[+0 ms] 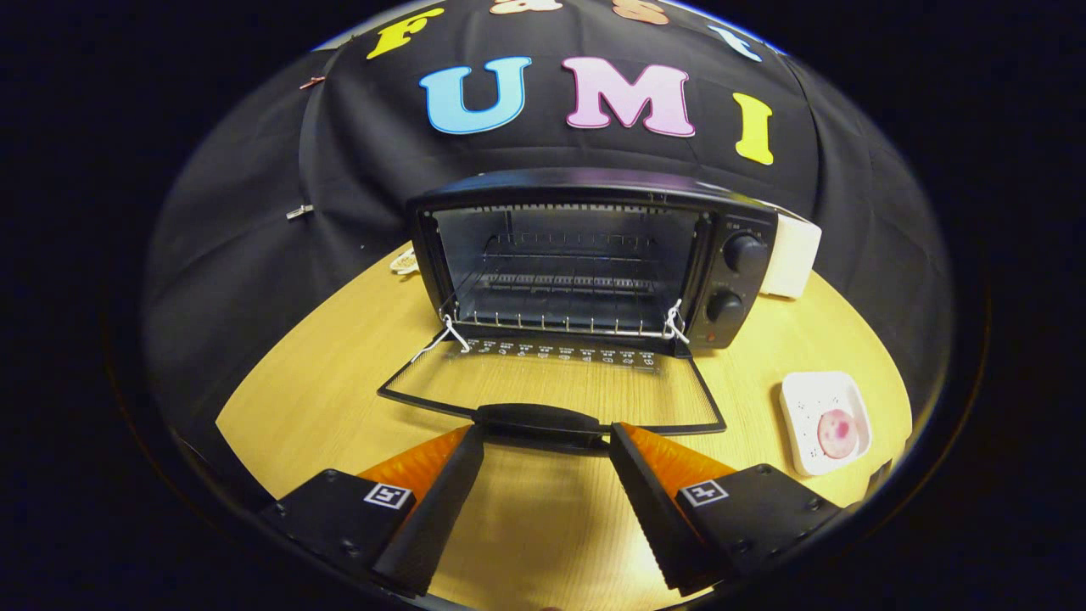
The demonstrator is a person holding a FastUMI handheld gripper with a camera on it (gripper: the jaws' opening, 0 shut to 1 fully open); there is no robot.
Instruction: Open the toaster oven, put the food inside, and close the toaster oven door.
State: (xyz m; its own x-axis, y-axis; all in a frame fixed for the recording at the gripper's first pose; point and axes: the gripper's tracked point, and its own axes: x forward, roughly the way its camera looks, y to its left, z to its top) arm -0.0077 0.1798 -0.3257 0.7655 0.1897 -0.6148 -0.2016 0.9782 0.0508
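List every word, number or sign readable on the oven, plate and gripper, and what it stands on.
None reads clearly.
Oven door: a row of marks by the hinge, too small to read.
Knobs: print beside them, blurred.
Gripper: a square coded tag on each finger, no words; jaws open, tips at the door handle.
Plate: no text.
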